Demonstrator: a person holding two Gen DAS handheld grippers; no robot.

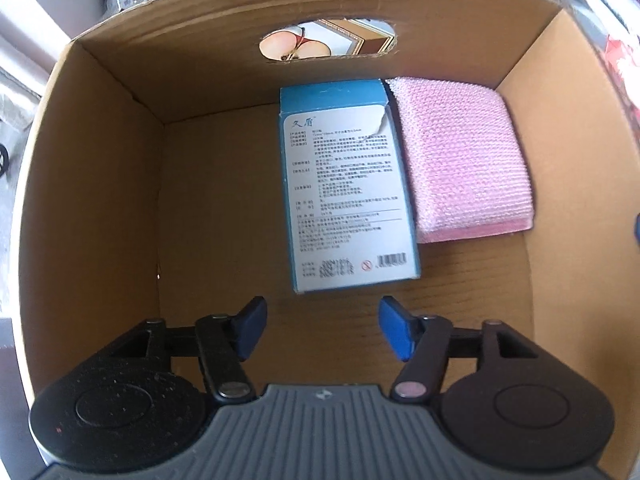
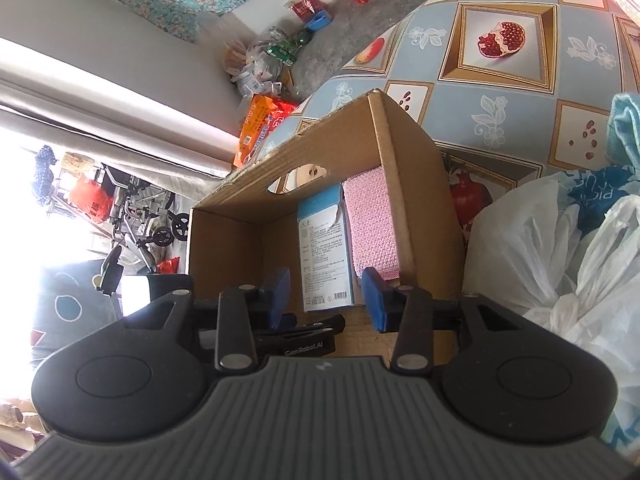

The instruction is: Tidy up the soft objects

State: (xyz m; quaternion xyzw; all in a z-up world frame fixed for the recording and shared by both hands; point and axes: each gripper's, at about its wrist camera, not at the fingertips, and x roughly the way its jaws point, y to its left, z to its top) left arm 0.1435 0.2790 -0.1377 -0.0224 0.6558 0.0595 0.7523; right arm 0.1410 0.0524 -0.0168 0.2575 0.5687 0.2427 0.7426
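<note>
In the left wrist view I am looking straight down into the cardboard box (image 1: 100, 208). The print on the blue packet (image 1: 344, 192) is too small to read. It is lying flat on the box floor, touching the folded pink cloth (image 1: 460, 160) in the right corner. My left gripper (image 1: 322, 330) is hanging wide open above the floor, gripping nothing.

In the right wrist view the near box wall is hiding part of the cloth (image 2: 370, 220). My right gripper (image 2: 326, 300) is sitting partly open, empty, beside white plastic bags (image 2: 560, 256).
</note>
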